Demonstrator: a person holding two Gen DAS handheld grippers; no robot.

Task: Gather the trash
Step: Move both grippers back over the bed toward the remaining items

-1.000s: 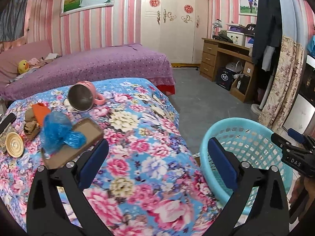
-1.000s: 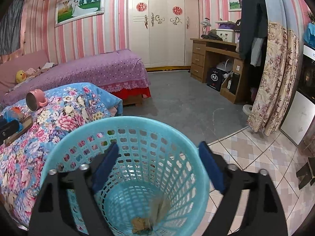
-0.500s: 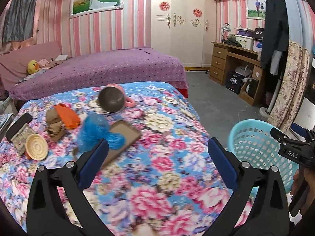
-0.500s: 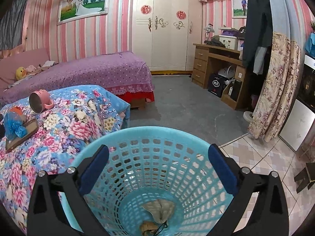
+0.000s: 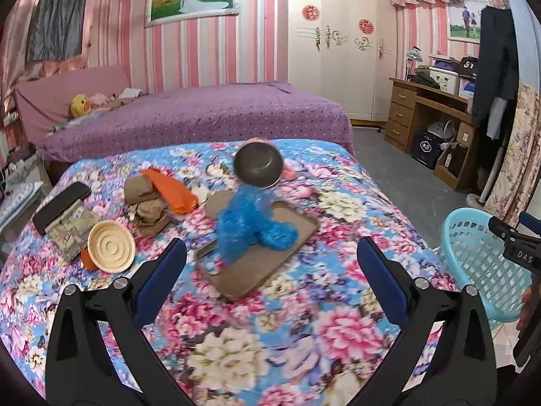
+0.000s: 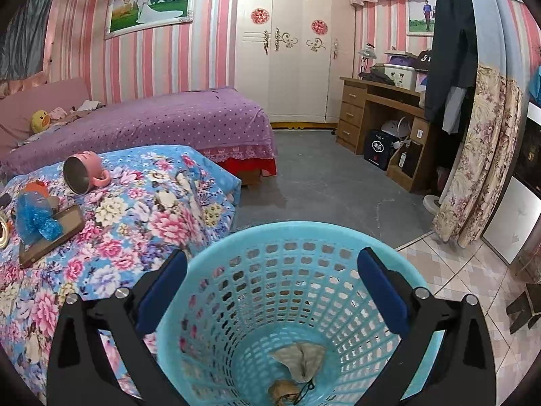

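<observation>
Two grippers: your left gripper (image 5: 270, 270) and right gripper (image 6: 272, 287) both have jaws spread wide, nothing between the pads.
Step in hand: one drop looks done; crumpled brown scraps (image 6: 297, 362) lie at the bottom of the blue basket (image 6: 236, 247) under your right gripper.
Next target: the crumpled blue plastic bag (image 5: 250, 226) sits on a brown tray (image 5: 260, 270) on the floral bed (image 5: 304, 321), ahead of your left gripper.
Next move: bring your left jaws down around the bag, pinch it without catching the tray, then carry it over to the basket.
</observation>
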